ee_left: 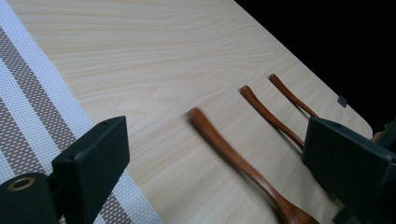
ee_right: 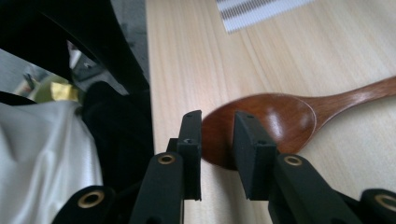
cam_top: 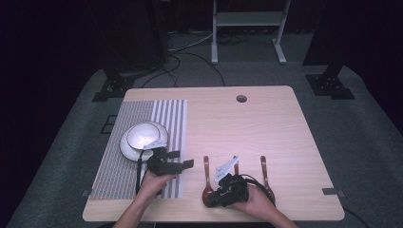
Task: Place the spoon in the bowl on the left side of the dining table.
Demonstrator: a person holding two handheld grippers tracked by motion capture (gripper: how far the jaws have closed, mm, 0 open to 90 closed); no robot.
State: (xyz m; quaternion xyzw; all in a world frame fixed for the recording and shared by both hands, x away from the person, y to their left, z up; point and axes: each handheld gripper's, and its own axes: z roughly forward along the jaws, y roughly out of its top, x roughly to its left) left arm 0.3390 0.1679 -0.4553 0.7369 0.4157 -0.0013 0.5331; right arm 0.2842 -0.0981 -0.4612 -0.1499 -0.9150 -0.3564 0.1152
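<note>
The wooden spoon (ee_right: 275, 123) that we are working on lies on the counter (cam_top: 266, 123) near its front edge, bowl towards us and handle running away; in the high view it is the leftmost (cam_top: 206, 183) of three. We see the right tongs (ee_right: 217, 140) clamped on the rim of its bowl, one jaw inside the bowl and the other outside it, with only a narrow gap between them. In the high view the right tongs (cam_top: 211, 197) sit low over that bowl, held by the right hand (cam_top: 259, 202).

Just beside it lie a second spoon (ee_left: 273, 119) and a third spoon (ee_left: 292, 95), their handles roughly parallel.

The left tongs (ee_left: 210, 158) are released, jaws standing wide apart with nothing between them, hovering above the counter and looking towards the spoon handles. In the high view we find the left tongs (cam_top: 183, 164) over the right edge of a striped placemat (cam_top: 142, 111), held by the left hand (cam_top: 152, 183).

On the placemat sits a white bowl (cam_top: 142, 135) on a plate (cam_top: 126, 149).

We can read no brand, label or writing anywhere.
</note>
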